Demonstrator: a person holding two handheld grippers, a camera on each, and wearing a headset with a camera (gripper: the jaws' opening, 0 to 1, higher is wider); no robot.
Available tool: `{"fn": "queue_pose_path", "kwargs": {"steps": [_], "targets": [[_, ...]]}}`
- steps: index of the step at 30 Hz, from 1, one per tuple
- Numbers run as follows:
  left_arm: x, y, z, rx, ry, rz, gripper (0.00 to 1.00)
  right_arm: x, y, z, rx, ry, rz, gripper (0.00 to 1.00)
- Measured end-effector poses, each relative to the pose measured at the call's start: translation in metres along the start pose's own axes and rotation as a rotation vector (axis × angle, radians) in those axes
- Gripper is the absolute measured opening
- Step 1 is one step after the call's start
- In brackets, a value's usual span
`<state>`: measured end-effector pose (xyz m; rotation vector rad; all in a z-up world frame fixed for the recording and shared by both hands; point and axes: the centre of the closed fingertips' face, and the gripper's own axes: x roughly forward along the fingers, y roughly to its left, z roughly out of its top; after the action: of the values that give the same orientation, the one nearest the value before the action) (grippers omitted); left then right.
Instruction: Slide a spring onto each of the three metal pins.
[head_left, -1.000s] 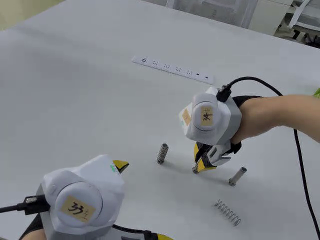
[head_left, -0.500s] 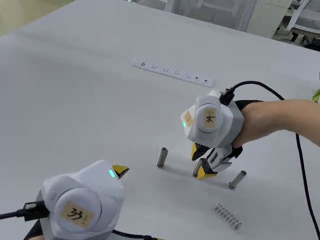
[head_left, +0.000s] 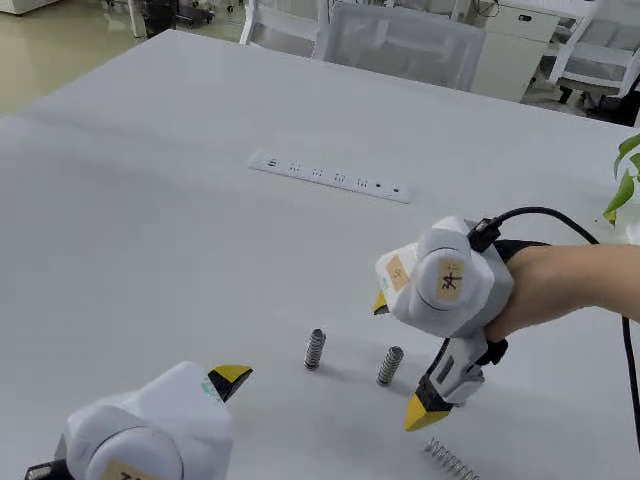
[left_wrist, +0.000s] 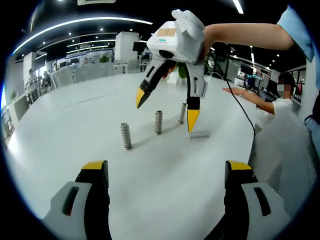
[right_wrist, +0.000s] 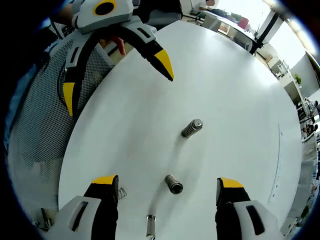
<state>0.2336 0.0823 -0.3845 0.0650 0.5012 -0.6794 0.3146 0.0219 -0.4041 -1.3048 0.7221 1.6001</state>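
1. My right tongs (head_left: 402, 358) hang released above the surface (head_left: 150, 200), gripping nothing.
2. The first sprung pin (head_left: 315, 349) stands upright. The second sprung pin (head_left: 390, 365) stands beneath the right tongs' gap.
3. The bare pin (right_wrist: 150, 221) and the loose spring (head_left: 450, 460) sit nearby (the spring lies flat).
4. My left tongs (left_wrist: 167, 166) are released and hold nothing.

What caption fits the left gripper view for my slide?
Right hand-held gripper, open, hovers above two sprung pins, a bare third pin and one loose spring on the table.
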Motion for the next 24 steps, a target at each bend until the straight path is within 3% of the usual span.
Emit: {"fn": "queue_pose_path", "kwargs": {"steps": [4,7,11,16,18,24], "targets": [[-0.002,0.003,0.005,-0.012,-0.019,0.016,0.96,-0.008,0.008,-0.002,0.011,-0.023,-0.018,0.82],[-0.003,0.005,0.007,-0.019,-0.027,0.028,0.97,-0.012,0.01,-0.004,0.028,-0.055,-0.049,0.9],[-0.003,0.007,0.008,-0.032,-0.03,0.036,0.97,-0.019,0.013,-0.003,0.107,-0.133,-0.09,0.99],[-0.003,0.009,0.009,-0.032,-0.03,0.036,0.96,-0.027,0.018,-0.003,0.201,-0.216,-0.117,0.99],[-0.005,0.01,0.008,-0.004,-0.018,0.033,0.96,-0.032,0.02,-0.005,0.234,-0.246,-0.132,0.99],[-0.007,0.013,0.007,0.012,-0.006,0.027,0.96,-0.041,0.032,-0.014,0.308,-0.296,-0.163,0.99]]}}
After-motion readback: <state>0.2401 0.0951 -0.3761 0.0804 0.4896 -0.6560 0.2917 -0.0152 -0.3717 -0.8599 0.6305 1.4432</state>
